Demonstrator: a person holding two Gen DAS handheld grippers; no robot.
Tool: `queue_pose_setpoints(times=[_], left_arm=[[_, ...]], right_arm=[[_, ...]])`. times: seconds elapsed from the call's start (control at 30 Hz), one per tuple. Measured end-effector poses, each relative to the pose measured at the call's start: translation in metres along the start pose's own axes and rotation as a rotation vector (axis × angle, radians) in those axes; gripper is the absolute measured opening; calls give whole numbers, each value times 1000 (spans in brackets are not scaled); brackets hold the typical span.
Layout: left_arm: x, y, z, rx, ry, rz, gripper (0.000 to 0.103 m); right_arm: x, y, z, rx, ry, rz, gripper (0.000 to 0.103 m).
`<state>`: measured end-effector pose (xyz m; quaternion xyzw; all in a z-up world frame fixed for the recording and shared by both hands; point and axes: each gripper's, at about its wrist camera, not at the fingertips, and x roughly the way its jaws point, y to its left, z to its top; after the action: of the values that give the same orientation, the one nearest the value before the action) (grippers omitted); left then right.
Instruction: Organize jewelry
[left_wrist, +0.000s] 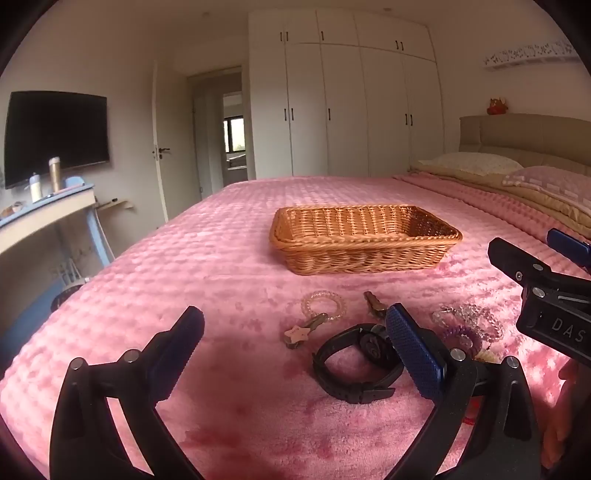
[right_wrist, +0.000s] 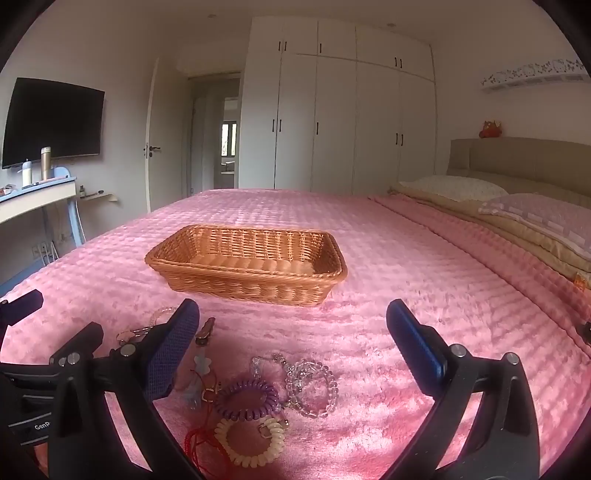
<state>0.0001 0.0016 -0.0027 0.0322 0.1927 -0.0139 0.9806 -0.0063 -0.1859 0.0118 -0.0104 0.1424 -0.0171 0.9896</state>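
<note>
Keep both hand-held grippers spread wide, left (left_wrist: 295, 347) and right (right_wrist: 293, 339); close on purple coiled hair tie (right_wrist: 246, 400), then carry toward rectangular woven wicker basket (right_wrist: 207, 267) at eleven o'clock.

A wide bed under a fluffy pink blanket (left_wrist: 184, 258) fills the room, with a padded beige headboard (right_wrist: 517, 162) and patterned pillows (right_wrist: 454, 186). Tall white wardrobe doors (left_wrist: 343, 110) line the far wall beside an open doorway (left_wrist: 232, 125). A black wall-mounted television (left_wrist: 55, 136) hangs above a pale desk (left_wrist: 44, 214).
</note>
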Motion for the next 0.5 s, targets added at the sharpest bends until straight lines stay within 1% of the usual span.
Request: queue_pose_setpoints(times=[0.5], left_arm=[[1,-2,-1,0,11,2,96]], right_arm=[[-2,3,-1,-17,-9,1,97]])
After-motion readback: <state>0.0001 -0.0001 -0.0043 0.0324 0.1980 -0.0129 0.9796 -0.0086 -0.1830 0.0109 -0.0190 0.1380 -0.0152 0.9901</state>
